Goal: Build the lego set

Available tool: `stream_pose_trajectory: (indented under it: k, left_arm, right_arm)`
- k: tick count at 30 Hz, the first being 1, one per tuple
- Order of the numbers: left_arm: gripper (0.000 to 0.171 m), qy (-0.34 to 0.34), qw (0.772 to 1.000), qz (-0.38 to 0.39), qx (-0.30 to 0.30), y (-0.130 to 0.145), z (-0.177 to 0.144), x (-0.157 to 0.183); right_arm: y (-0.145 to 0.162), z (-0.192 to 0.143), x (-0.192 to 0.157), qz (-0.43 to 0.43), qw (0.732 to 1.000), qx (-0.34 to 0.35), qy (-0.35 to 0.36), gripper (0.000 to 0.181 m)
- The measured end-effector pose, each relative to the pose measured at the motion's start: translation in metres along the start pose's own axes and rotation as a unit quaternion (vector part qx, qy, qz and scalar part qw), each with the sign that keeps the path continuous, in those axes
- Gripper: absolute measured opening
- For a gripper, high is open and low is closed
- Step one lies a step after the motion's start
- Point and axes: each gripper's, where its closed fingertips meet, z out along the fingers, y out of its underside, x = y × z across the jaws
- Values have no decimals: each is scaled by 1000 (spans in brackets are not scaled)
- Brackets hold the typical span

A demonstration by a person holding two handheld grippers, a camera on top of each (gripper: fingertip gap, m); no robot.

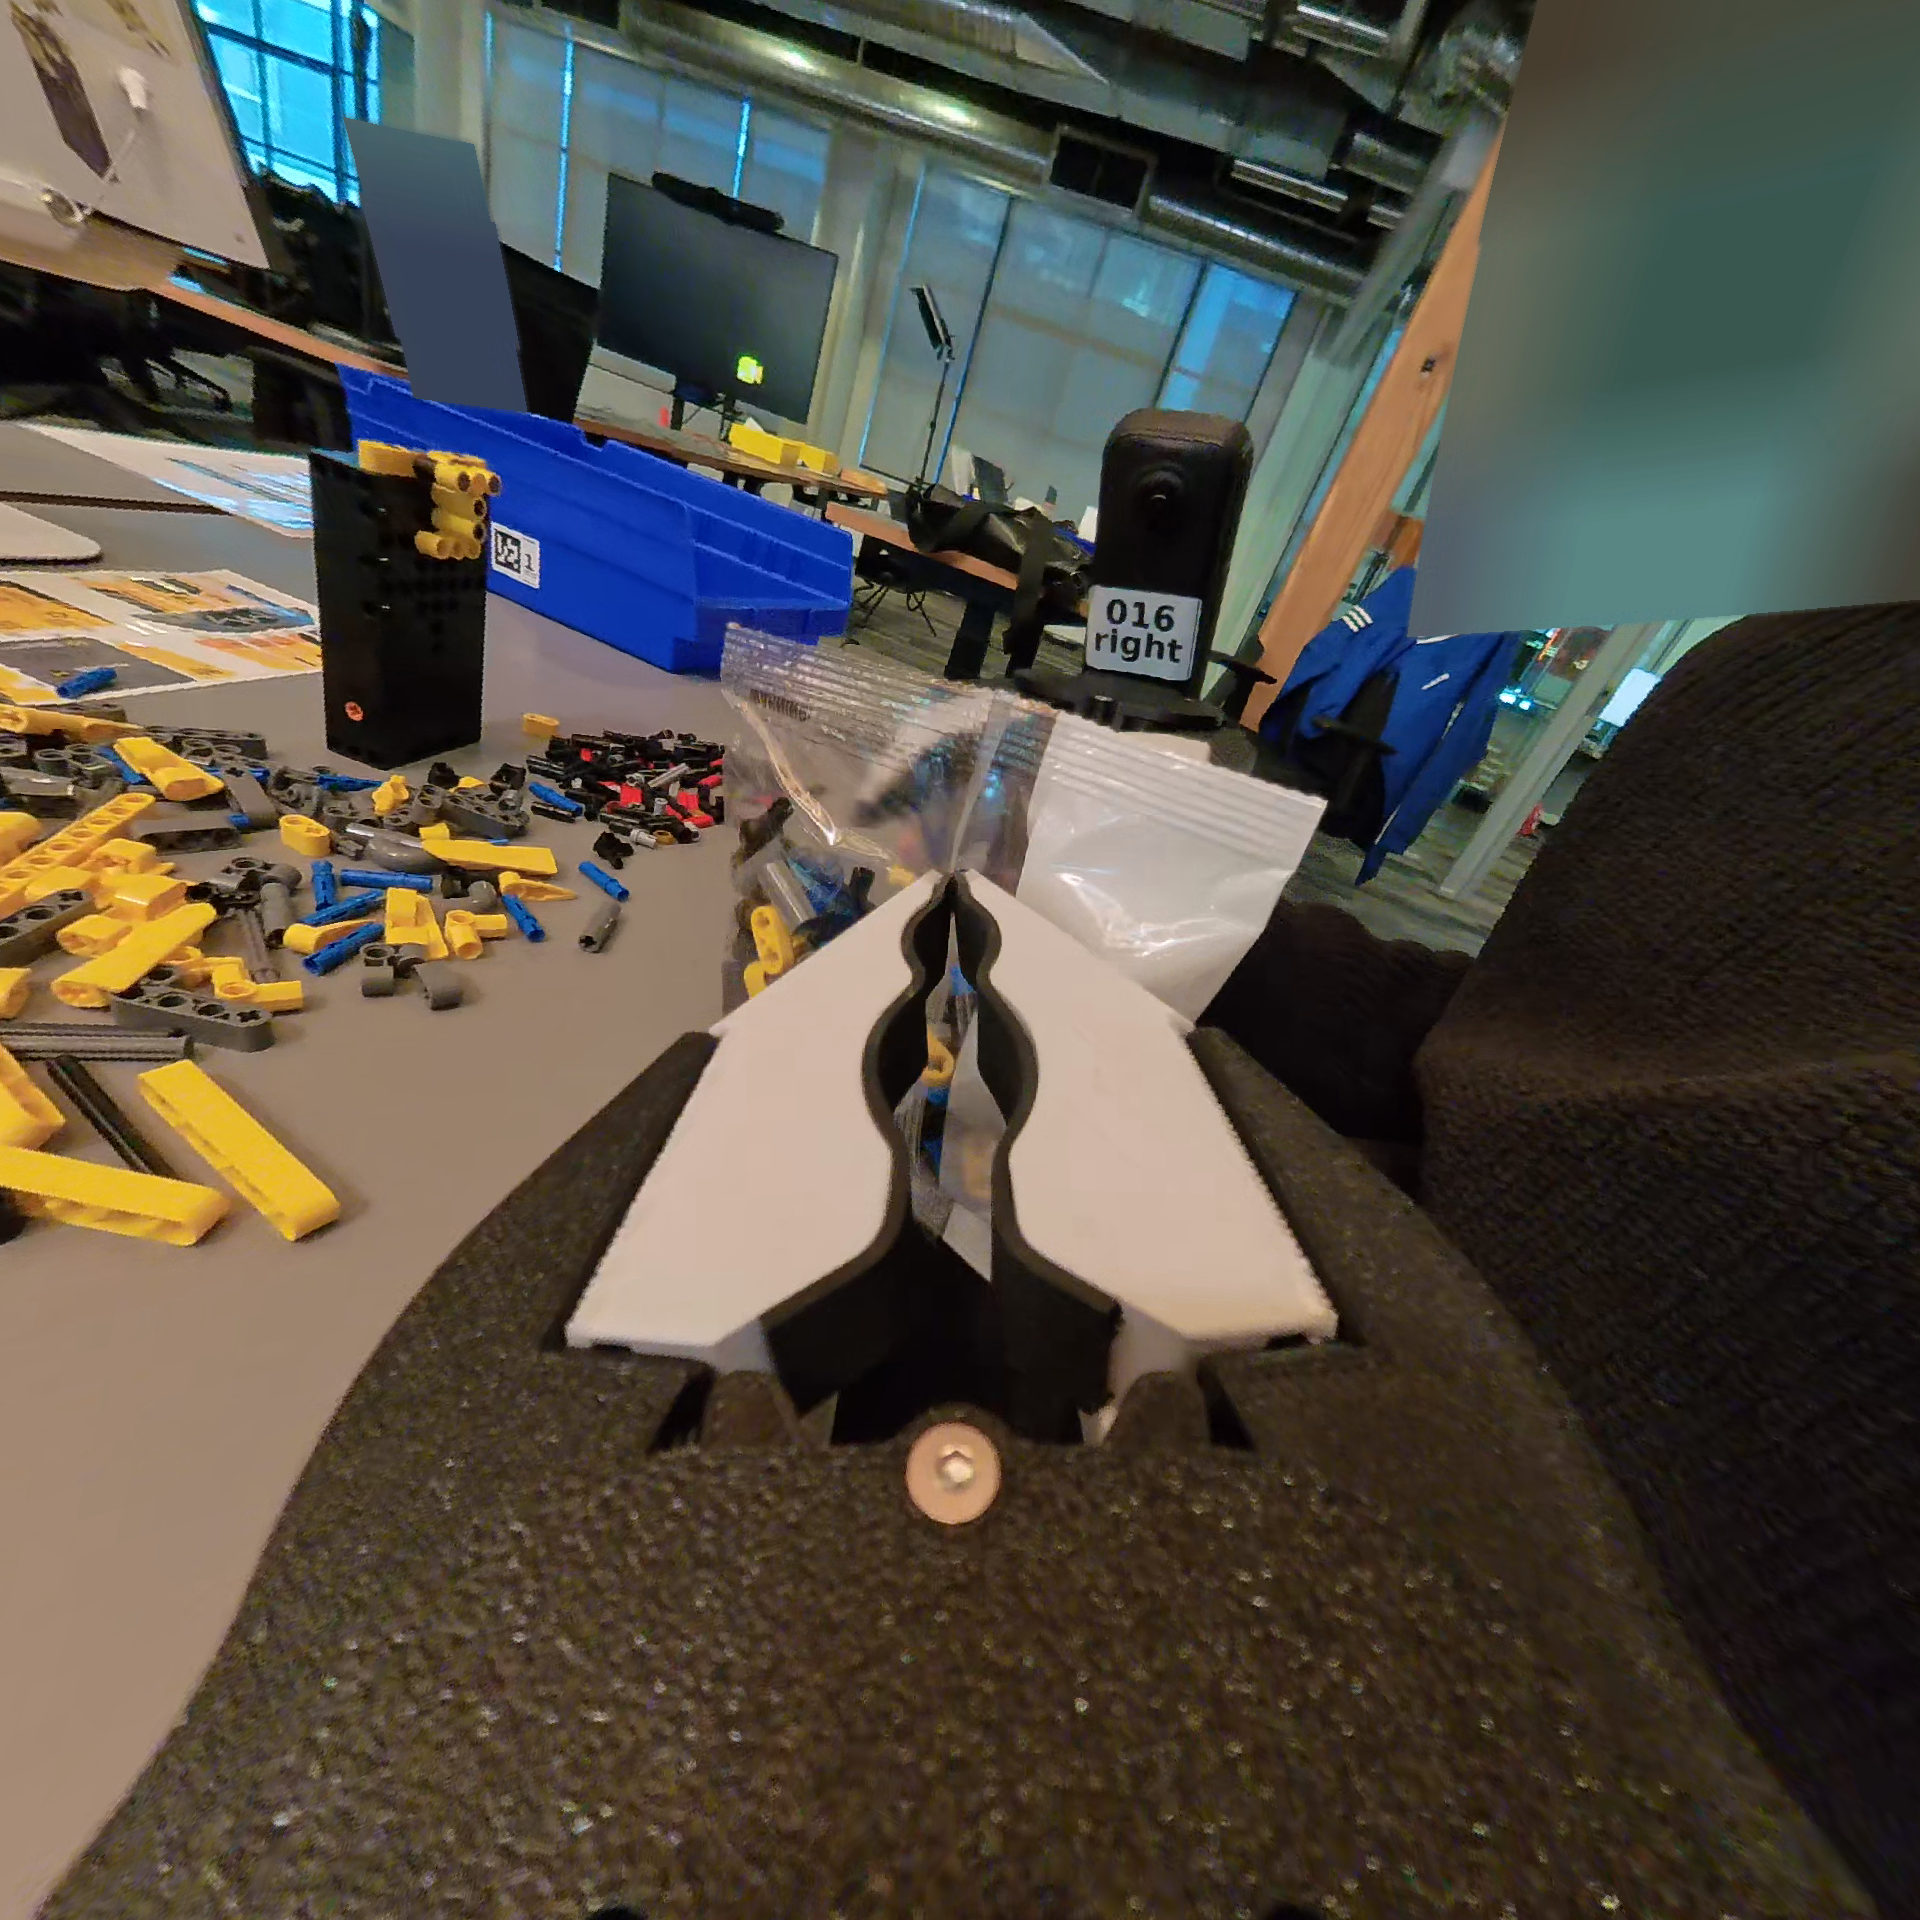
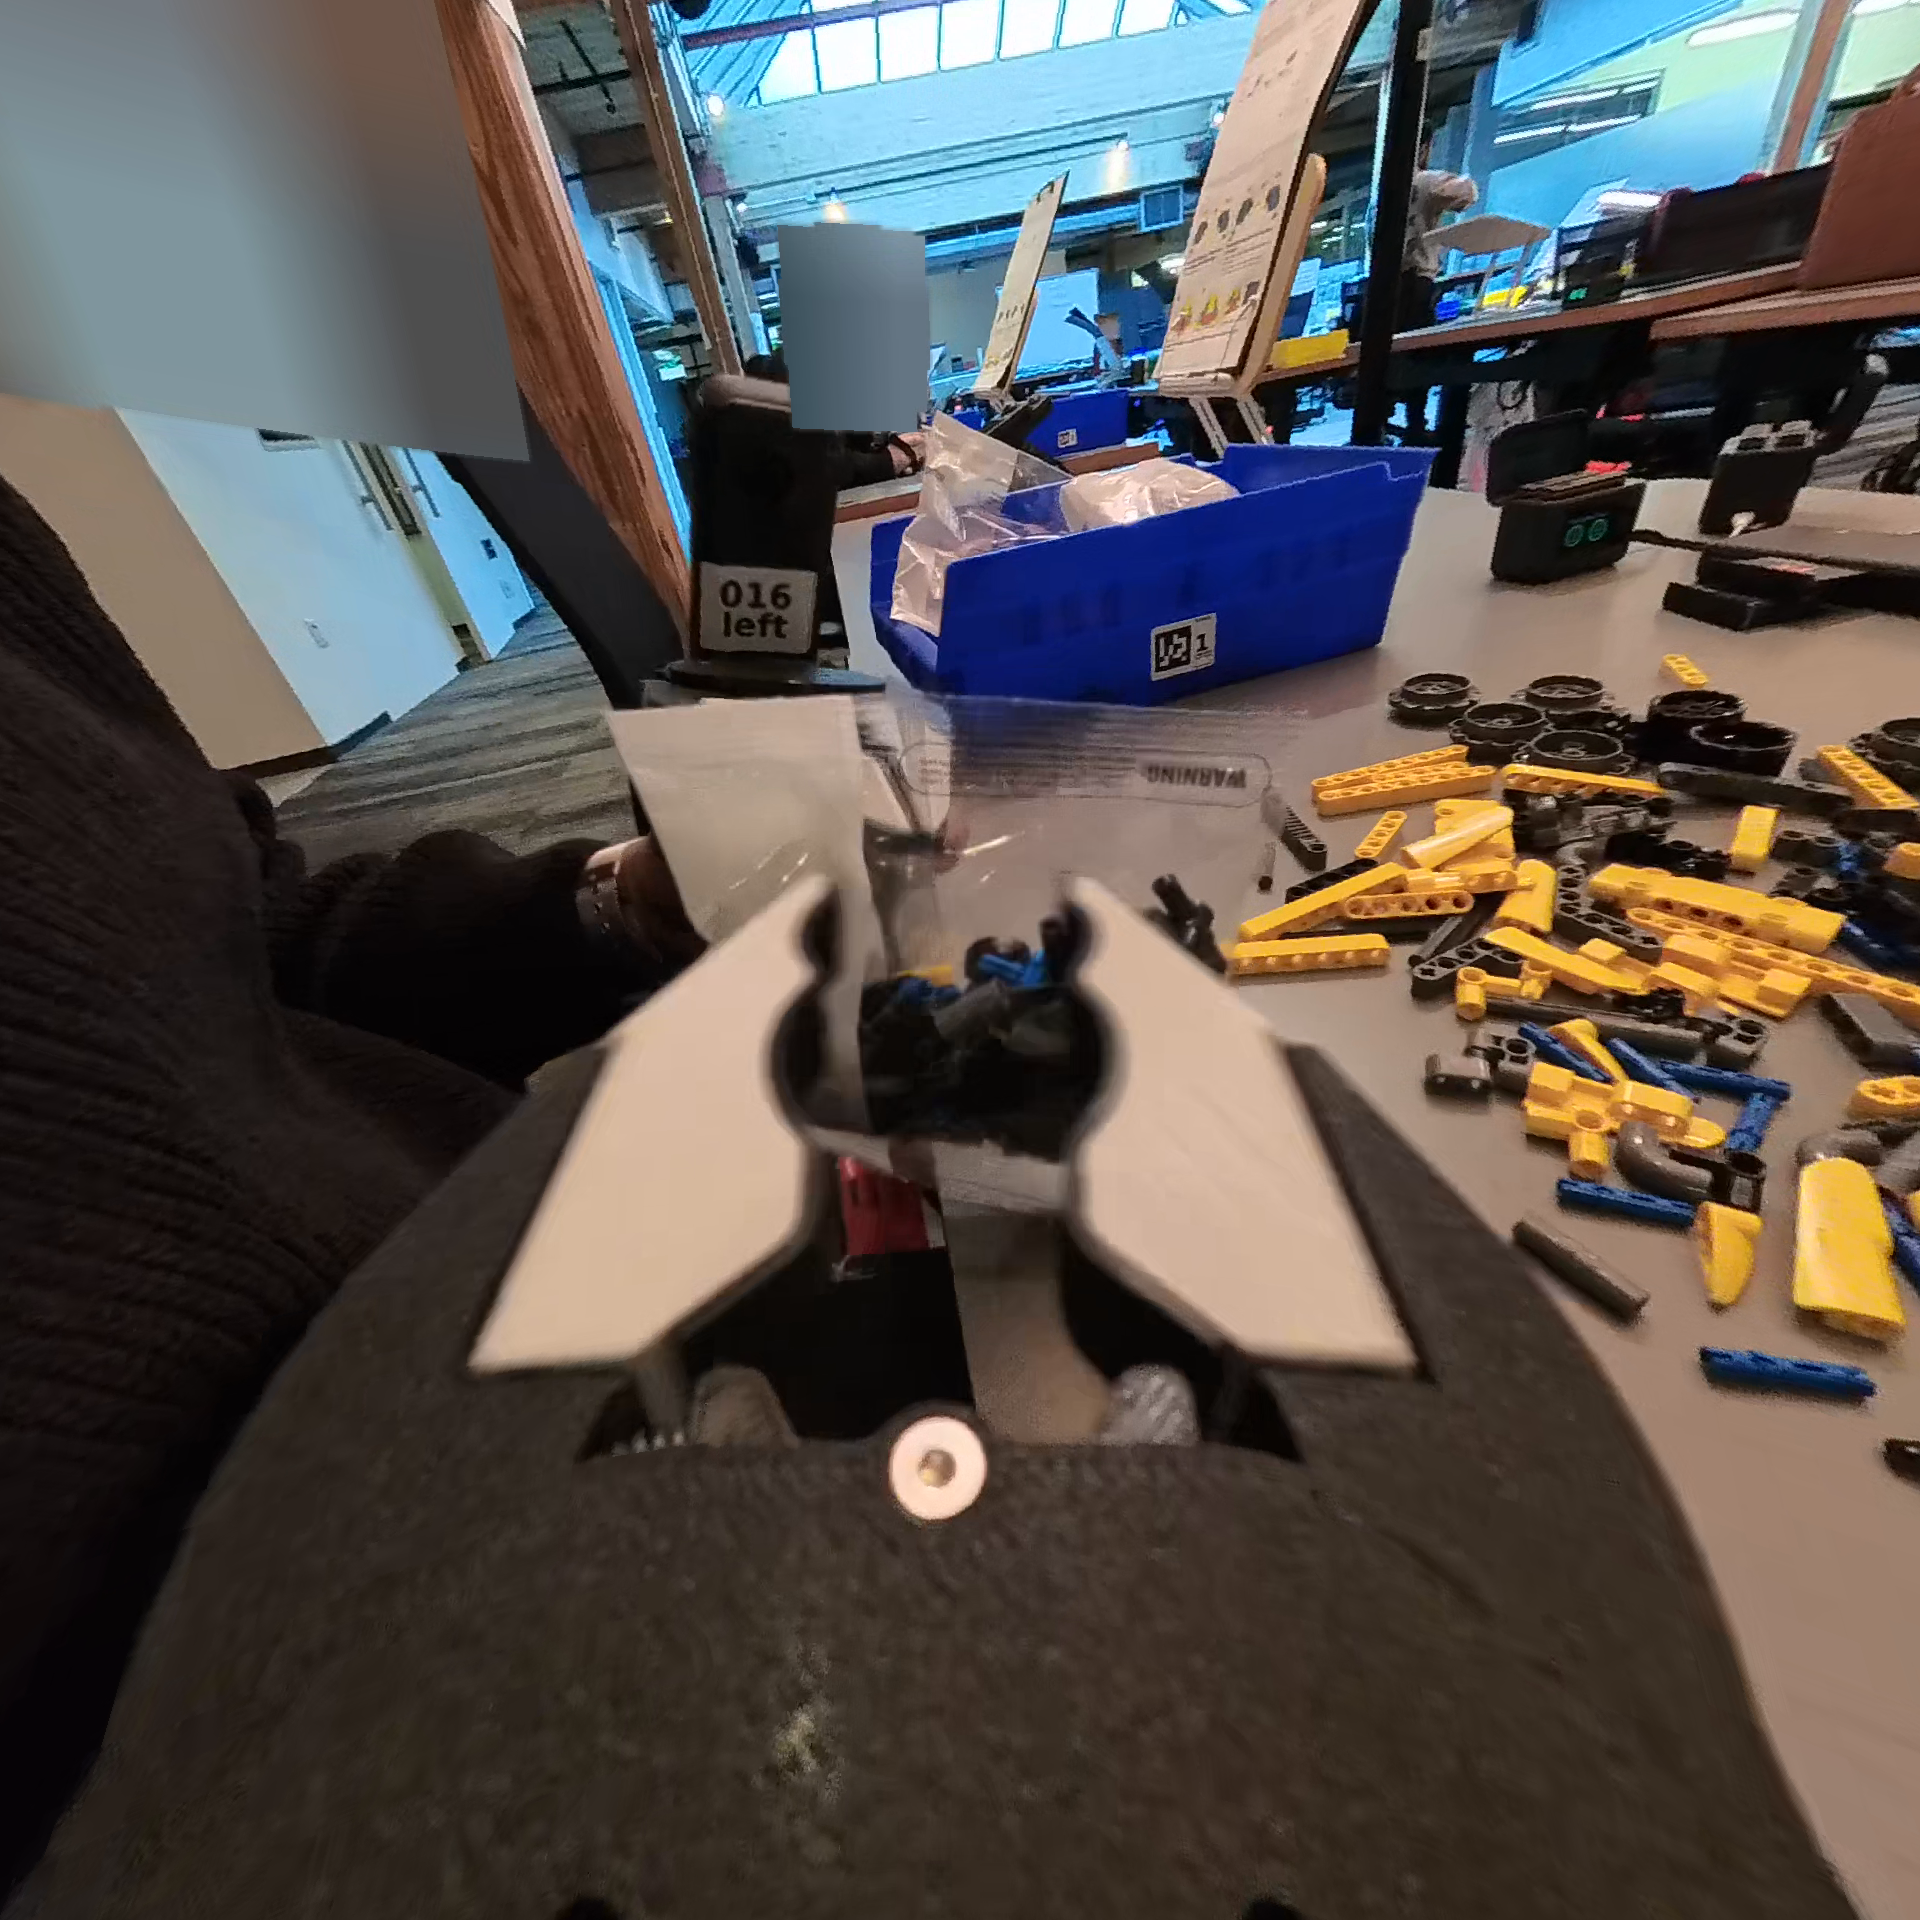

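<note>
My left gripper (image 1: 954,883) is shut, and its fingertips pinch the film of a clear plastic zip bag (image 1: 862,769) with small blue, black and yellow parts in its lower half. The bag hangs just above the grey table (image 1: 416,1299). My right gripper (image 2: 956,904) is open around the same bag (image 2: 1039,831). The bag's heap of parts (image 2: 977,1029) lies between its two fingers, and the pads do not press on it. The right gripper's black camera post (image 1: 1164,540) stands behind the bag. The left gripper's post (image 2: 753,520) shows in the right wrist view.
A blue bin (image 2: 1143,582) with other bags stands at the back, and also shows in the left wrist view (image 1: 644,520). A black block tower (image 1: 400,613) stands on the table. Loose yellow, blue and black parts (image 2: 1610,935) and black wheels (image 2: 1662,717) are spread about. A dark sleeve (image 1: 1662,1039) is close by. Left and right tips are no more than a few centimetres apart.
</note>
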Motion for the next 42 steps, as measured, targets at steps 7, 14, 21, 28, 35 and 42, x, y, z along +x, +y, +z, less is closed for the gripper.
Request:
stream_pose_trajectory:
  k: [7,14,21,28,35,42]
  left_arm:
    - [0,-4,1000,-2,-14,7,4,0]
    - [0,-16,1000,6,-7,5,5,-1]
    - [0,-13,1000,-2,14,-1,0,-2]
    - [51,-6,999,2,43,-10,-5,0]
    - [46,45,999,11,-18,1,7,15]
    - [6,26,1000,-7,5,-4,8,8]
  right_arm:
    - [10,9,-1,-24,999,-31,13,11]
    - [7,4,-1,-26,999,-26,7,0]
    - [-1,-4,6,-3,1000,-2,9,0]
    - [-5,-5,-2,17,1000,15,-22,0]
    - [-2,2,-12,26,998,3,-55,0]
    - [-4,7,-6,46,998,3,-38,0]
